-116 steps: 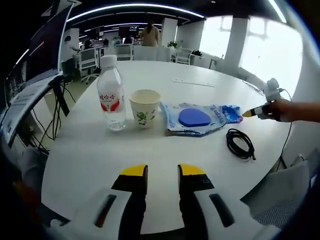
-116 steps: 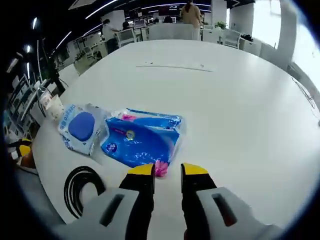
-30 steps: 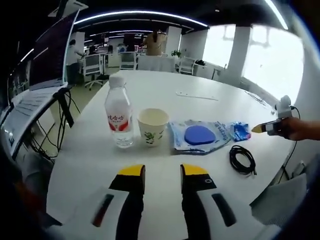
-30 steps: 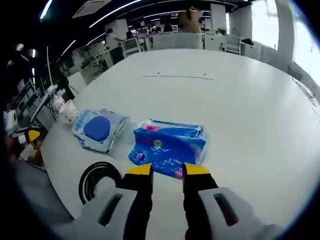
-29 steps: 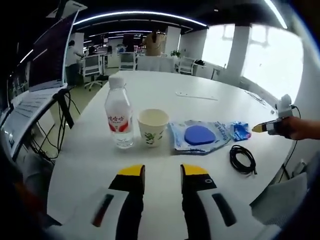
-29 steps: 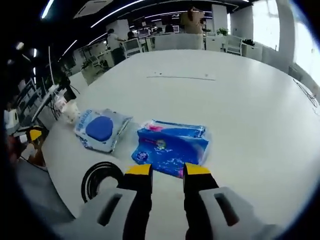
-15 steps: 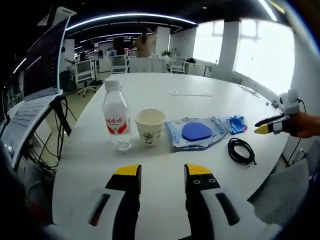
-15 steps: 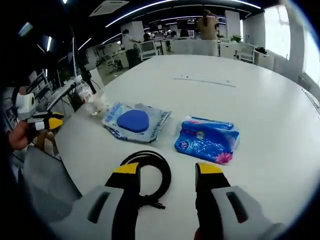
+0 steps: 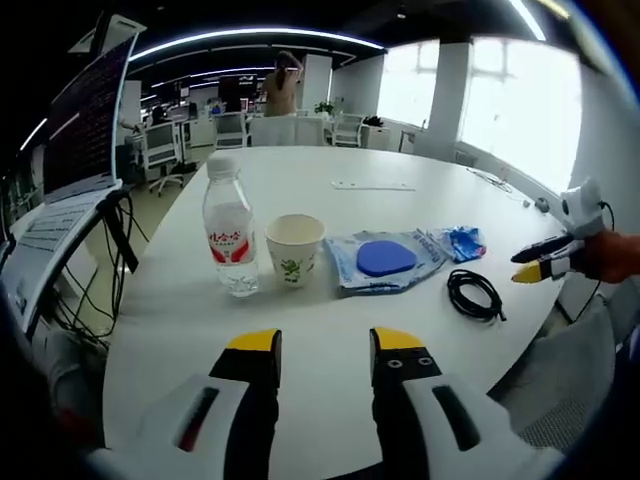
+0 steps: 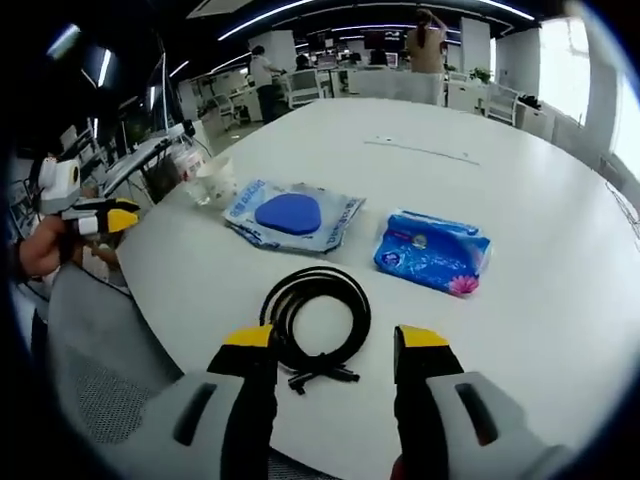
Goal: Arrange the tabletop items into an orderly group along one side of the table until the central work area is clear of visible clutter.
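An open-plan office with strip lights and rows of desks stretches behind a broad white round table [image 9: 330,330], where a line of small items sits near one edge. In the left gripper view, a water bottle [image 9: 229,238] stands upright at about ten o'clock from the yellow-tipped jaws, a paper cup [image 9: 294,248] just beside it toward the right, then a clear pouch holding a blue pad [image 9: 384,260], a blue wipes pack [image 9: 459,241] and, nearest the rim at three o'clock, a coiled black cable [image 9: 474,295]. The left gripper [image 9: 315,345] hangs released over bare tabletop, jaws apart and holding nothing.

In the right gripper view, the right gripper [image 10: 334,340] also stands parted and empty, its tips straddling the near edge of the black cable [image 10: 316,310], whose plug ends lie at six o'clock of the coil, between the jaws. The pouch [image 10: 290,217] lies at eleven o'clock beyond it, the wipes pack [image 10: 432,250] at one o'clock, the two set apart. The other gripper comes in at nine o'clock, held in a hand [image 10: 40,245].

The step in hand appears to be picking up the cable so it can join the row. To do it well, the jaws should likely come down over the bundled strands near the plugs, where several loops cross, and close on all of them at once; a pinch on a single strand would probably let the coil spring open and drag across the pouch. Lifting it clear before carrying it sideways should keep the neighbours undisturbed.
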